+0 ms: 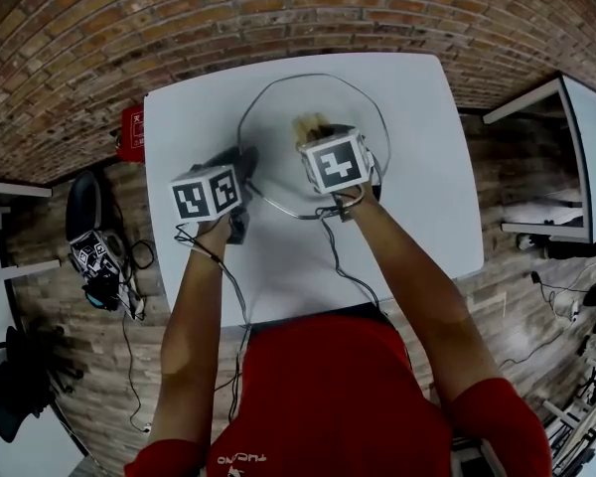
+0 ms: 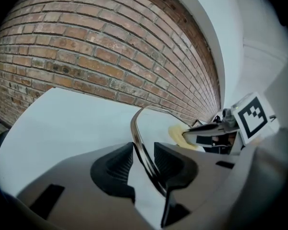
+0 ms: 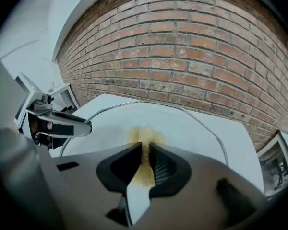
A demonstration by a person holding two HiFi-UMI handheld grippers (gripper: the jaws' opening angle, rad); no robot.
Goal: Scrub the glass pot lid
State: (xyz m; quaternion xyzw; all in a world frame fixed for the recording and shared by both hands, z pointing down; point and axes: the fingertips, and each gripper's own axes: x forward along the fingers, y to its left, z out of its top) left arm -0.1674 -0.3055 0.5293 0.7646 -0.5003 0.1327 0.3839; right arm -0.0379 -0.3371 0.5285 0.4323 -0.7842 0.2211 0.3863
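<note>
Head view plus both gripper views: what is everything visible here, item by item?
glass pot lid: 1, clear, metal-rimmed, on the table
sponge: 1, yellow, over the lid
table: 1, white, centre
second table: 1, white, far right
red object: 1, floor left of table
cables: several, black, trailing from tools
brick floor: reddish-brown, around table
left tool: 1, grey, jaws on the lid's rim
right tool: 1, grey, gripping the sponge
person: red shirt, bare forearms

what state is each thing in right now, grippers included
glass pot lid: rim held at one side, sponge against its glass
yellow sponge: pinched between jaws, pressed to the lid
left gripper: shut on the lid's rim
right gripper: shut on the sponge
</note>
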